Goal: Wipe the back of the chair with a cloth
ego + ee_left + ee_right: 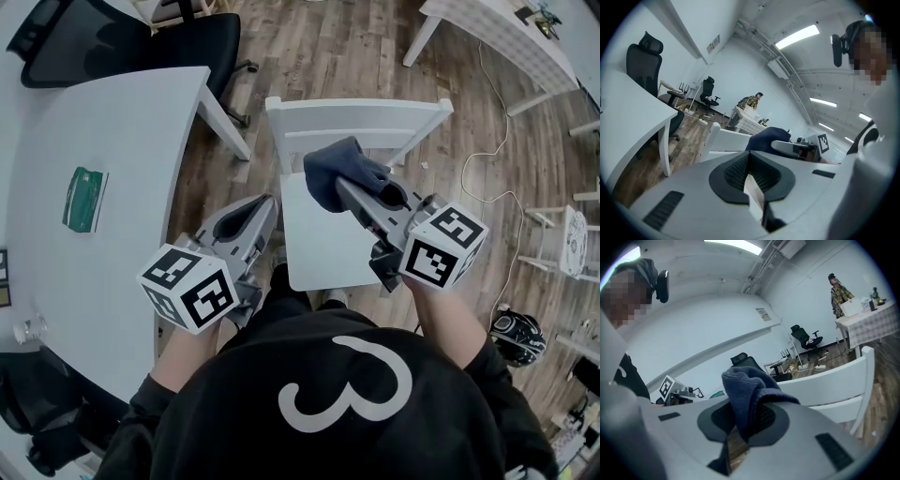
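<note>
Two-handed at white chair (323,246). Held dark cloth (339,169) clamped between right gripper's (361,199) fingers (780,423), bunched just short of backrest (361,120), likely poised for wiping. Parked left gripper (261,208) beside seat's left edge, fingers (735,177) together, empty. Noted open floor (328,47) beyond backrest; bench (112,122) near on left.

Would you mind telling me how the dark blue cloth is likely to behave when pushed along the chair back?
Probably floppy: the cloth bunches and folds over the right gripper, whose jaws pinch it. It looks soft and light, so it should likely drape against the white chair back rather than scrape. Its loose bunch may fold over while pushed.
</note>
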Available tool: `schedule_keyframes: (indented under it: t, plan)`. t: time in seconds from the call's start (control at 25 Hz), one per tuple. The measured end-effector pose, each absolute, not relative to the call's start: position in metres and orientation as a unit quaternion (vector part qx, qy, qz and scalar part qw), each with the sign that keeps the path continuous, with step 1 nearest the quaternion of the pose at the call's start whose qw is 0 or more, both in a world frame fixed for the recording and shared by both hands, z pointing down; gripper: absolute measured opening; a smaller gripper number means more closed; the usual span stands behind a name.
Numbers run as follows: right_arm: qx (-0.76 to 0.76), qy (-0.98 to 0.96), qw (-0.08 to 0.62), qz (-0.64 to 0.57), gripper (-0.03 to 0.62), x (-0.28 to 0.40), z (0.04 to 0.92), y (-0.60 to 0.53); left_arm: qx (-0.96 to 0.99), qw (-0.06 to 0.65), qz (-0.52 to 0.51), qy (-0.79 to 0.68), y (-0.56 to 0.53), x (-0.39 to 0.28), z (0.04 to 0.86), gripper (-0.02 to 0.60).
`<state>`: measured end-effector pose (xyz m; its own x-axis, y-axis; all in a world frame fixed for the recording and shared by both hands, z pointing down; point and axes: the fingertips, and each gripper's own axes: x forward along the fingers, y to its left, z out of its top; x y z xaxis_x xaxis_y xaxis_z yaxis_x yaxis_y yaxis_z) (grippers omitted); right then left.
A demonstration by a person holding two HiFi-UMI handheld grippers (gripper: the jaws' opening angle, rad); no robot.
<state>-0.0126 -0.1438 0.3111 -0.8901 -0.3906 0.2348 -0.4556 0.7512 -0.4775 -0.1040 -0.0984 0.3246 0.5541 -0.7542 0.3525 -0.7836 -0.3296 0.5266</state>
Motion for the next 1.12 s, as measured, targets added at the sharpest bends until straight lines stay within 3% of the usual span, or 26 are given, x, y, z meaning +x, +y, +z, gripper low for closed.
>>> schedule_keyframes:
  t: [0.64, 1.12]
  plan:
    - [0.210, -0.948, 0.145, 0.192, 0.052, -0.094, 0.374, -0.188, 0.795, 0.372, 0.036, -0.478, -0.125, -0.145, 0.354, 0.014]
    - [0.230, -0.939, 0.184, 0.178, 0.051, -0.117, 0.416, -0.224, 0.779, 0.395, 0.044, -0.485, -0.129, -0.158, 0.371, 0.014]
